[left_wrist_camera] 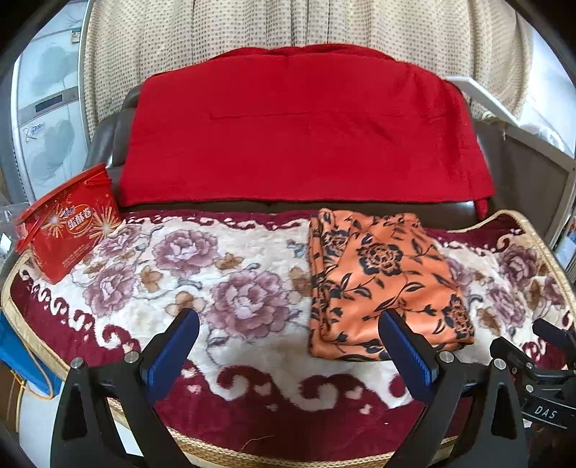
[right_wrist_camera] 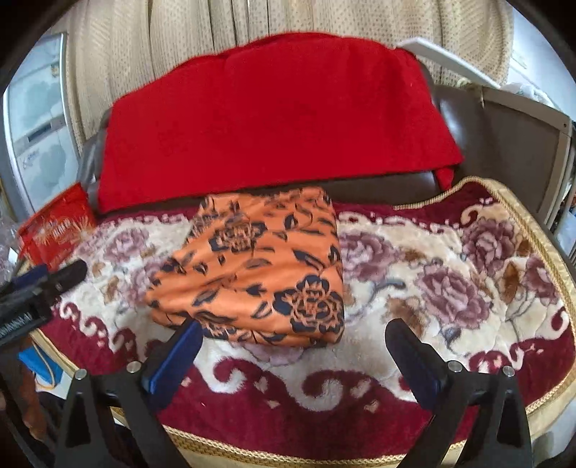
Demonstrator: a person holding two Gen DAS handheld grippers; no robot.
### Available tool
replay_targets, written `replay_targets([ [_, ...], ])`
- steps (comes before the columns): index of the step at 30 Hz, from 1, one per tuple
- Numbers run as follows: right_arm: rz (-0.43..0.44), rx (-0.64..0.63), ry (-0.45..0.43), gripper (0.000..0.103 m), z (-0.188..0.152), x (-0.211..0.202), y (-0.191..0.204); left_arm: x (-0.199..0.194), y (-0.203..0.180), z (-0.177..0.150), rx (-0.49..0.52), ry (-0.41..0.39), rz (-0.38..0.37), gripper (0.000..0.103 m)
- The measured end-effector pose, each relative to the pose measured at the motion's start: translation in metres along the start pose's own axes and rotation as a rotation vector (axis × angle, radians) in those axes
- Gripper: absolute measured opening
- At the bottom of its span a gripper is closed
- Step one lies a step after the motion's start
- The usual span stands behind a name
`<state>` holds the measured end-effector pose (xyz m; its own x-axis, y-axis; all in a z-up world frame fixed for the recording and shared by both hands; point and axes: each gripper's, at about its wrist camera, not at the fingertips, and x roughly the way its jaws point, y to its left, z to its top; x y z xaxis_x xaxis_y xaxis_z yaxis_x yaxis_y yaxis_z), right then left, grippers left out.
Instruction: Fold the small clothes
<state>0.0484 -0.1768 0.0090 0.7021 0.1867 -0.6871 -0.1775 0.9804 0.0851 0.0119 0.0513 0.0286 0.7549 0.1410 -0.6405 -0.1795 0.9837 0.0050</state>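
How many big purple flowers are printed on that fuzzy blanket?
7 show: four on the blanket left of the folded orange floral cloth, three on its right. More may be hidden under the cloth.

1. A beige dotted curtain (left_wrist_camera: 288,25) hangs across the back of the room.
2. A dark brown sofa (left_wrist_camera: 522,187) stands before it, a red blanket (left_wrist_camera: 302,136) draped over its backrest.
3. A plush flowered rug (left_wrist_camera: 201,273) in cream and maroon covers the seat.
4. A white appliance (left_wrist_camera: 46,118) stands at the left.
5. Daylight brightens both sides.
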Motion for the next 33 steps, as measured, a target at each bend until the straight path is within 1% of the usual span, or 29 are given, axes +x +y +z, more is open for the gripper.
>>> replay_targets([
  [4, 0.011, 0.017, -0.016, 0.103, -0.004, -0.003, -0.001, 0.001, 0.000, 0.002, 0.001, 0.010, 0.022, 0.100],
  [9, 0.007, 0.004, -0.022, 0.103, 0.000, -0.002, -0.001, -0.006, -0.004, 0.004, 0.011, -0.017, -0.011, 0.100],
  [11, 0.005, -0.002, -0.018, 0.103, 0.001, -0.002, 0.000, -0.007, -0.007, 0.005, 0.014, -0.018, -0.019, 0.101],
  [15, 0.002, -0.006, -0.023, 0.103, 0.001, -0.004, 0.000, -0.012, -0.013, 0.005, 0.030, -0.047, -0.031, 0.101],
  [19, -0.003, -0.007, -0.021, 0.103, 0.001, -0.004, 0.000, -0.013, -0.017, 0.007, 0.037, -0.044, -0.050, 0.101],
  [22, -0.008, -0.004, -0.026, 0.103, 0.002, -0.004, -0.001, -0.010, -0.017, 0.007, 0.023, -0.034, -0.068, 0.101],
  [27, -0.009, 0.000, -0.018, 0.103, 0.002, 0.000, -0.003, -0.008, -0.018, 0.006, 0.020, -0.035, -0.067, 0.101],
  [33, -0.011, -0.004, -0.018, 0.103, 0.002, 0.002, -0.002, -0.005, -0.026, 0.007, 0.056, -0.036, -0.064, 0.101],
])
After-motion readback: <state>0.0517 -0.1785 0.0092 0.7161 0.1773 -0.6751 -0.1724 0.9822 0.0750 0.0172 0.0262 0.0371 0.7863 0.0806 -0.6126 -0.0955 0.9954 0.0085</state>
